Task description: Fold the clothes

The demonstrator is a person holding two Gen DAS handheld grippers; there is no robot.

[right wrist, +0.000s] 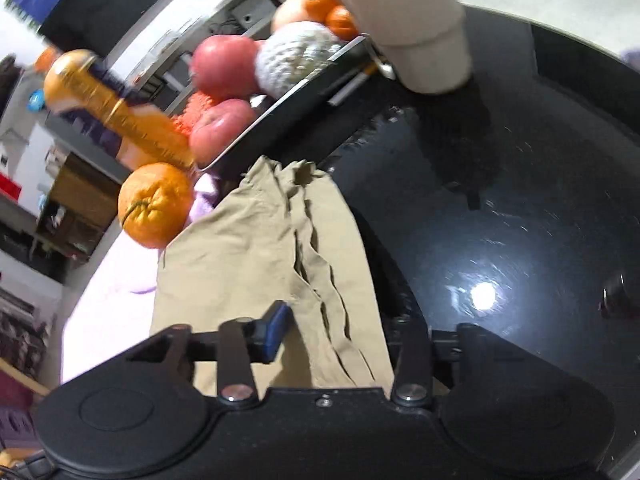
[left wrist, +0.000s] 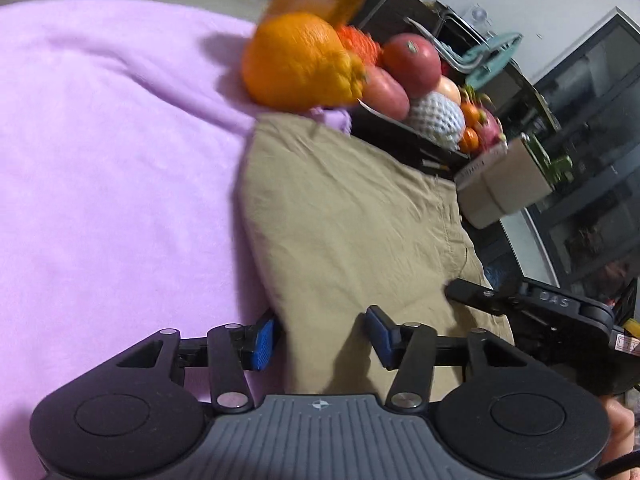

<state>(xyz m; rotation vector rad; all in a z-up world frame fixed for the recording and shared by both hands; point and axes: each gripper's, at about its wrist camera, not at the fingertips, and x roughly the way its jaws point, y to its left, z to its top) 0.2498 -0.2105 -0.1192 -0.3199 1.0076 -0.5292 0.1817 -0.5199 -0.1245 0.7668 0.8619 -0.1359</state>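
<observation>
A khaki garment (left wrist: 352,216), folded lengthwise, lies on the dark table, its left edge over a lilac cloth (left wrist: 112,160). It also shows in the right wrist view (right wrist: 256,264) with several layered edges. My left gripper (left wrist: 320,338) is open, its blue pads either side of the garment's near end, the fabric passing between them. My right gripper (right wrist: 340,340) is open around the garment's near right edge; only its left blue pad (right wrist: 278,330) shows, the right finger is hidden under the fabric. The right gripper's fingers (left wrist: 480,294) show at the garment's right edge.
A large orange (left wrist: 300,64) sits on the lilac cloth by the garment's far end. A tray (right wrist: 280,104) of apples and other fruit stands behind it, with an orange bottle (right wrist: 116,108) and a white box (left wrist: 504,188). The glossy black tabletop (right wrist: 500,200) stretches right.
</observation>
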